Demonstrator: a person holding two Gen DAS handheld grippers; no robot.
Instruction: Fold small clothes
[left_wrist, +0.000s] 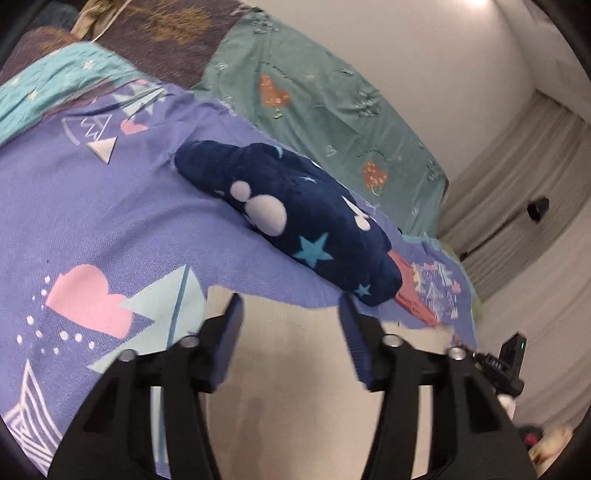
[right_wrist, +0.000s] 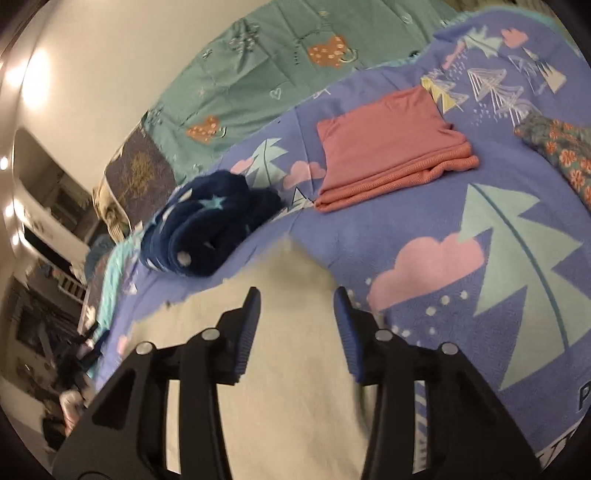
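Left wrist view: the left hand-held gripper (left_wrist: 291, 302) stands released, nothing between its jaws, over a cream garment (left_wrist: 295, 369) lying flat on the bed's purple blanket (left_wrist: 92, 206). Beyond the cream garment lies a navy plush bundle (left_wrist: 295, 214).

Right wrist view: the right hand-held gripper (right_wrist: 297, 299) is released too, above the same cream garment (right_wrist: 288, 369). It seems light, soft and limp; pinch its far edge. A folded pink garment (right_wrist: 388, 147) lies beyond it.
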